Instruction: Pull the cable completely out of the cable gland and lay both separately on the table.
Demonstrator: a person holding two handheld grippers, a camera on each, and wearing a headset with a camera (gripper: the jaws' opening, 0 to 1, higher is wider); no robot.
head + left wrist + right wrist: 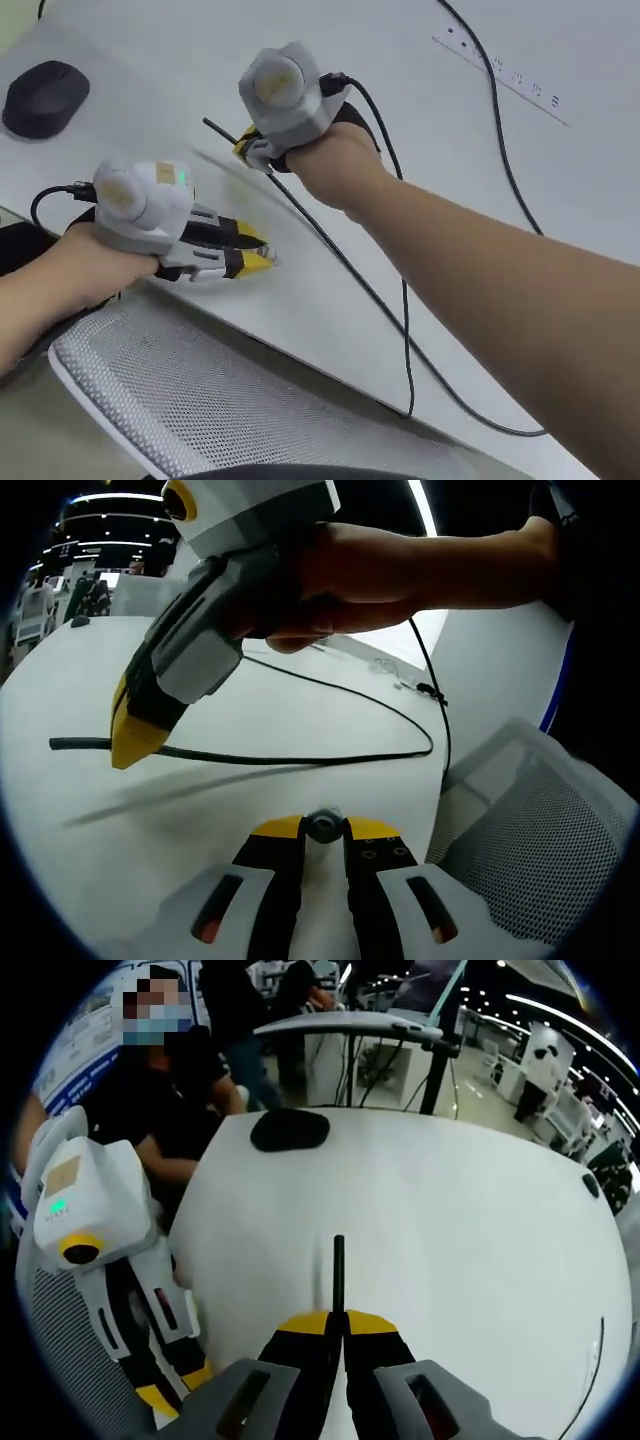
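White table (380, 60) spreads below my two tools; my right gripper (255, 155) is clamped on the black cable (338, 1270) near its free end, lifting it clear; my left gripper (262, 250) pinches the small grey cable gland (323, 825), apart from the cable, seemingly ready for laying down.

Bright, even overhead light, soft shadows, fisheye-bent edges, sharp focus.
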